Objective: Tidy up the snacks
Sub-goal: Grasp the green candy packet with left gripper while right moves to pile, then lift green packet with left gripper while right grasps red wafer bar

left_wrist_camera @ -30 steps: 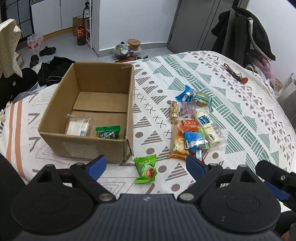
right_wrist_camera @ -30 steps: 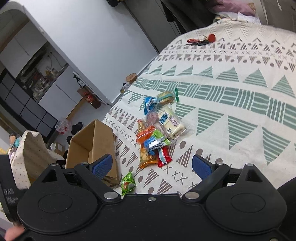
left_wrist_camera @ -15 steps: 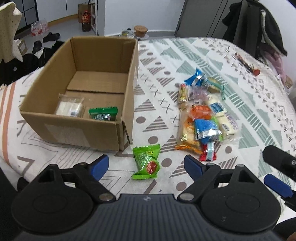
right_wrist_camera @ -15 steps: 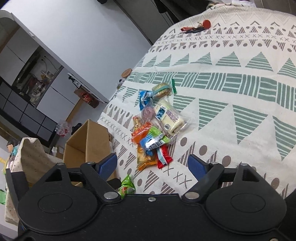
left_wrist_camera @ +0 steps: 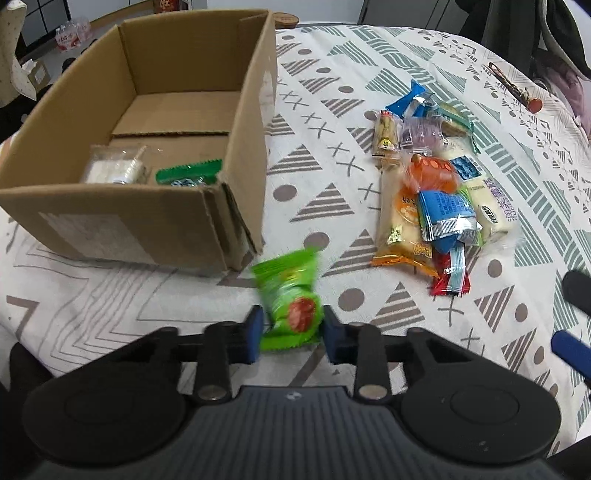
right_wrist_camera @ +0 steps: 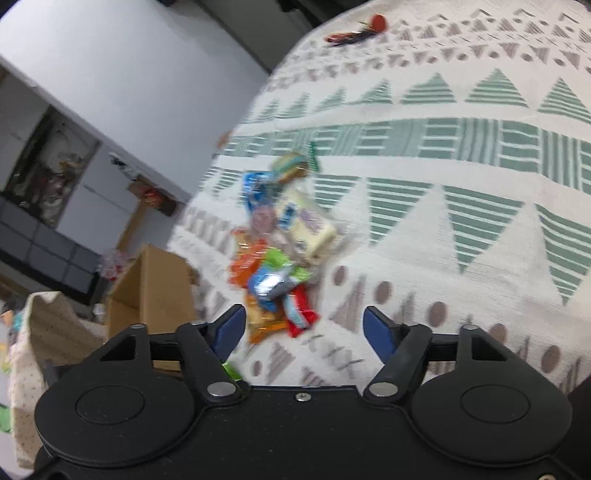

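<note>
My left gripper (left_wrist_camera: 291, 334) is shut on a green snack packet (left_wrist_camera: 290, 301) with a red spot, just in front of the cardboard box's near right corner. The open cardboard box (left_wrist_camera: 122, 225) holds a clear packet of white snacks (left_wrist_camera: 112, 168) and a green packet (left_wrist_camera: 188, 175). To the right lies a pile of snacks (left_wrist_camera: 432, 192) on the patterned tablecloth. In the right wrist view, my right gripper (right_wrist_camera: 304, 330) is open and empty, hovering near the pile of snacks (right_wrist_camera: 275, 258); the cardboard box (right_wrist_camera: 155, 291) is at left.
A red-tipped object (left_wrist_camera: 513, 86) lies at the table's far right. The tablecloth (left_wrist_camera: 332, 184) between box and pile is bare. Dark clothing (left_wrist_camera: 561, 33) hangs behind the table. The right gripper's blue fingertip (left_wrist_camera: 570, 349) shows at the left view's right edge.
My left gripper moved down and forward and closed on the green packet, which lay loose on the cloth before. The right gripper swung closer to the snack pile, still open.
</note>
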`<control>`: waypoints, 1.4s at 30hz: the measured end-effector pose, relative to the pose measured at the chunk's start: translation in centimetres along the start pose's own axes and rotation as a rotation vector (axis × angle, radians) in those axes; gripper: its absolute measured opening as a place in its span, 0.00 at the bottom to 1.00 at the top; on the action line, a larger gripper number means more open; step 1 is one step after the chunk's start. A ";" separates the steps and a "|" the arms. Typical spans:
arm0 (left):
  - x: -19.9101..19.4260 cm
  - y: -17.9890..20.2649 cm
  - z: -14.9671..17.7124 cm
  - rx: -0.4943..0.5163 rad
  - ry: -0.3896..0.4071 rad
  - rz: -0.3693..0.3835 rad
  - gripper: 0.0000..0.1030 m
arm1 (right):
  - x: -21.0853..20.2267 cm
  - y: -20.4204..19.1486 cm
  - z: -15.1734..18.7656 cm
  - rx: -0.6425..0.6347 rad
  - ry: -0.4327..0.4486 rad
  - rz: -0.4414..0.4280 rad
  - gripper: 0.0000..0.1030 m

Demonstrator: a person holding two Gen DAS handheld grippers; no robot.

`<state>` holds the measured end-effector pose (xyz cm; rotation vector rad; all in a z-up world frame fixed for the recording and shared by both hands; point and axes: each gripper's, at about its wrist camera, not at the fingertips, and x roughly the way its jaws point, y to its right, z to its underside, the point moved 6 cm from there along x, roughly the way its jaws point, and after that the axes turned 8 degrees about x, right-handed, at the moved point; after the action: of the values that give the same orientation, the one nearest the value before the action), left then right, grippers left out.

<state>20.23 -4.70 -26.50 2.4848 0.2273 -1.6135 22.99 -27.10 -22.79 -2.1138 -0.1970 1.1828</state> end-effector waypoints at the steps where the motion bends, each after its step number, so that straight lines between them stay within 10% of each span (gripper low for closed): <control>1: 0.0 0.1 -0.1 0.003 0.004 0.000 0.27 | 0.2 0.2 0.0 0.009 -0.010 0.006 0.60; 17: -3.7 1.6 -2.3 0.006 0.119 0.096 0.25 | 3.5 -1.1 -0.2 0.036 -0.069 -0.056 0.51; 42: -6.8 -0.1 -3.8 -0.048 0.215 0.168 0.26 | 8.5 -3.3 1.0 -0.204 -0.072 0.125 0.35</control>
<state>20.85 -4.00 -18.80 2.5624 0.0806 -1.2637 27.73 -20.39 -26.92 -2.2895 -0.2292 1.3633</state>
